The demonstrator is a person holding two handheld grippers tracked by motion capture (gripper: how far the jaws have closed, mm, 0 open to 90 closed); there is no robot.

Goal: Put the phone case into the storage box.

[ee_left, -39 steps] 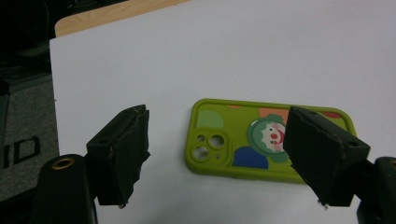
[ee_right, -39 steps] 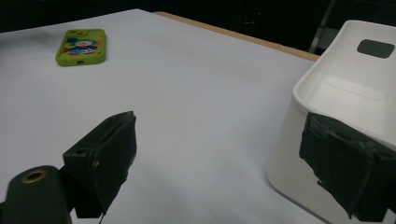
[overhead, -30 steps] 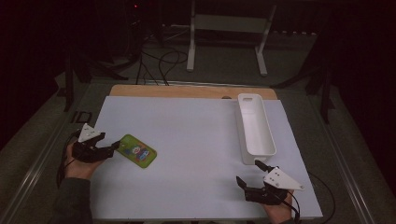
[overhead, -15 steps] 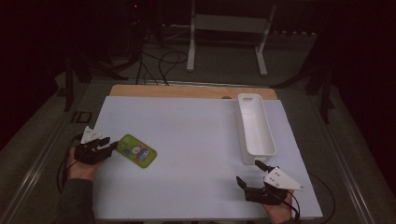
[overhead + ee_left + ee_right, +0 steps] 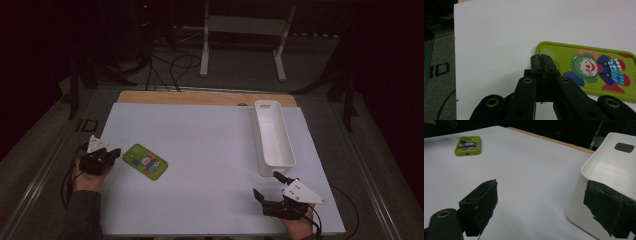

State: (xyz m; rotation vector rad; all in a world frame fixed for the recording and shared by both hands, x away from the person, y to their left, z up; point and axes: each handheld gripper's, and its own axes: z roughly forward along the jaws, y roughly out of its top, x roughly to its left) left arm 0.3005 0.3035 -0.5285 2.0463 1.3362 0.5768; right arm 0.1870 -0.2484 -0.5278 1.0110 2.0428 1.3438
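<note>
Beside the green phone case (image 5: 145,160) the closed left hand-held gripper (image 5: 111,154); right hand-held gripper (image 5: 266,185) open near the white bin (image 5: 274,141)

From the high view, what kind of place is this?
Probably a lab or recording workspace, not a home: a table topped with a plain white sheet, loose cables on the dark floor behind, and a white metal stand beyond the table.

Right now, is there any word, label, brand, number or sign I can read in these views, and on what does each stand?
"ID": pale letters, cut off at the frame's left edge and possibly part of a longer marking, on the dark surface beside the white sheet, in the left gripper view.
Green phone case: a clown picture, no lettering.
White bin: no readable text.
Left gripper and right gripper: no readable markings.
</note>
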